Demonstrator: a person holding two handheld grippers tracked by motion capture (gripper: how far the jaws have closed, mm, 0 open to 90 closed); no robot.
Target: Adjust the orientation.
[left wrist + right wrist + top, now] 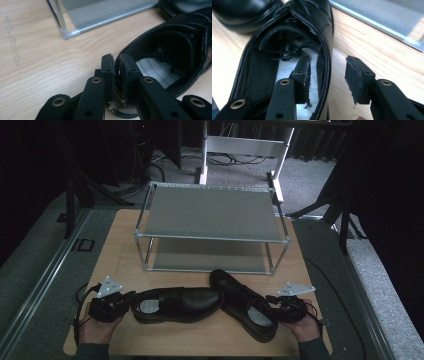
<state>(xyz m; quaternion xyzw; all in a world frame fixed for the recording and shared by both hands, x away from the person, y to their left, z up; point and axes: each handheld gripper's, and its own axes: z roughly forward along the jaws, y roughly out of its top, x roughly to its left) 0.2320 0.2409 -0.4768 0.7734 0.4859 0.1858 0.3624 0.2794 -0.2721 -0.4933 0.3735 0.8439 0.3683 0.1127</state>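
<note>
Clearly each shoe's (177, 304) heel wall sits between gripper fingers (108, 72).

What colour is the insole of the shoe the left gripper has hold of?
Light grey with fine stripes, inside the black left shoe; clearest in the left gripper view.

Recording lab or studio set-up

Black curtains (385, 195) enclose grey carpet (310, 175); cables (235, 157) trail at the far side by a white metal frame (245, 145), behind a small wooden table (120, 245).
</note>
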